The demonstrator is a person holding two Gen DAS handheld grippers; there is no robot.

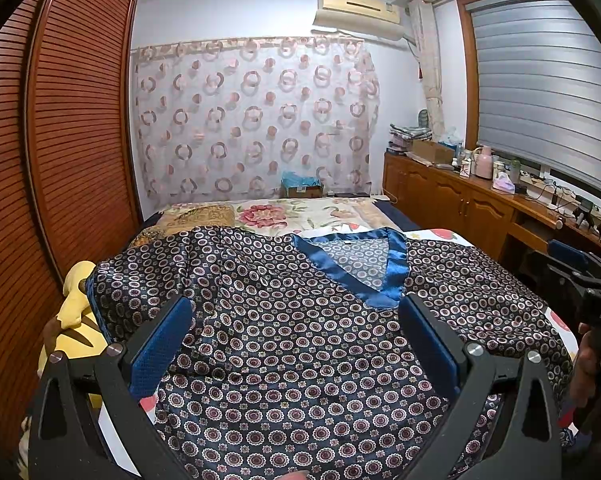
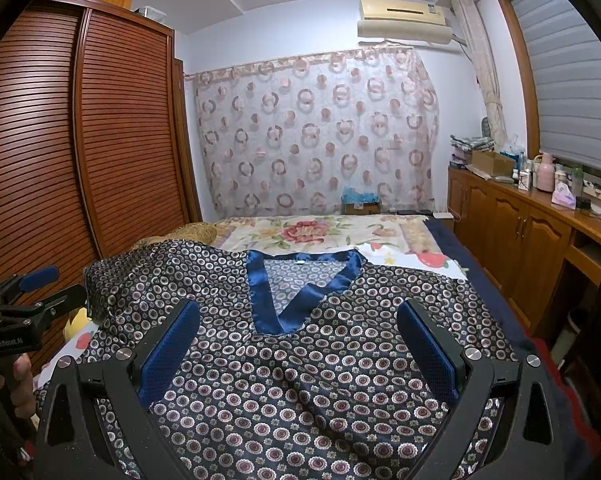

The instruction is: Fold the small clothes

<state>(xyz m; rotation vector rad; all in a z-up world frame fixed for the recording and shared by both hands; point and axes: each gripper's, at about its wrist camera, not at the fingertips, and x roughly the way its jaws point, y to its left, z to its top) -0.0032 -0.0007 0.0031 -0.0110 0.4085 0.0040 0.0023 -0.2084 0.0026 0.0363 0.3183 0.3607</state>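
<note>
A patterned satin top (image 1: 300, 340) with a blue V-neck collar (image 1: 380, 272) lies spread flat on the bed (image 1: 300, 212). The left gripper (image 1: 296, 328) and right gripper (image 2: 298, 332) hover above it, fingers spread wide, holding nothing.

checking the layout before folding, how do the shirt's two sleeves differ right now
The shirt lies front up on the bed. Its left-side sleeve is bunched and rumpled, by the yellow plush toy; its right-side sleeve lies flatter, spread towards the bed's edge. Both share the same circle print.
</note>
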